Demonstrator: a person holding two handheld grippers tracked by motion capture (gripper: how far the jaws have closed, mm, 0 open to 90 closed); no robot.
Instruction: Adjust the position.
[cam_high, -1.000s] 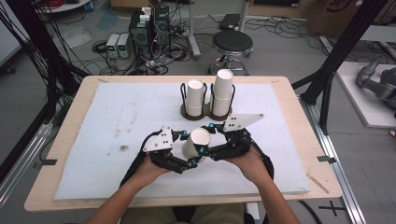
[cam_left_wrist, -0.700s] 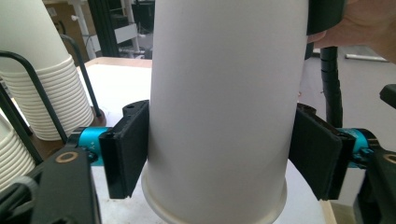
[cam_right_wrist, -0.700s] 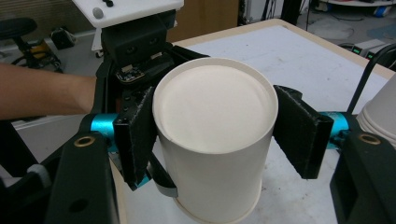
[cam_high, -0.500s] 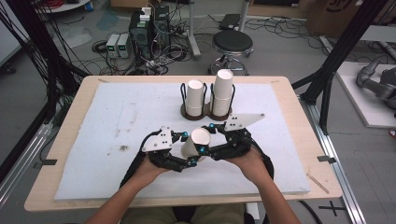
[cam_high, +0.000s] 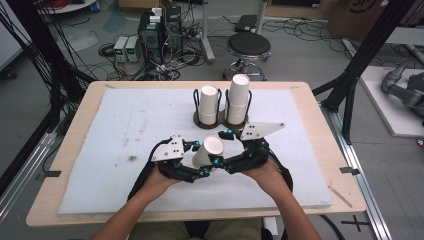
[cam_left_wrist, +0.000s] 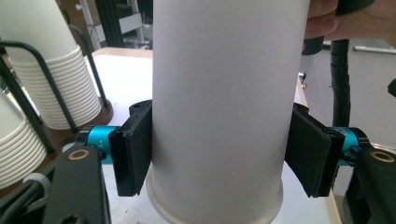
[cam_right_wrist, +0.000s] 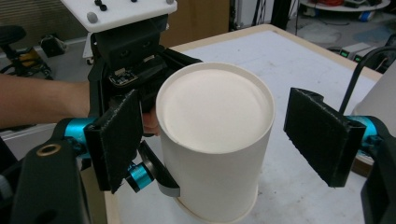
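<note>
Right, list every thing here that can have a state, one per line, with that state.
paper cup: upside down, clamped between the left gripper's pads, off the table.
left gripper: shut on the paper cup.
right gripper: jaws just opened, pads clear of the cup.
left cup stack: upright in holder.
right cup stack: upright, taller.
cup holder: loaded.

We find almost no legible writing. A small raised mark, seemingly "+Y", sits on the blue fitting (cam_left_wrist: 99, 140) beside one jaw in the left gripper view. Dark lettering on the cardboard box (cam_high: 361, 12) is too cropped to read.
</note>
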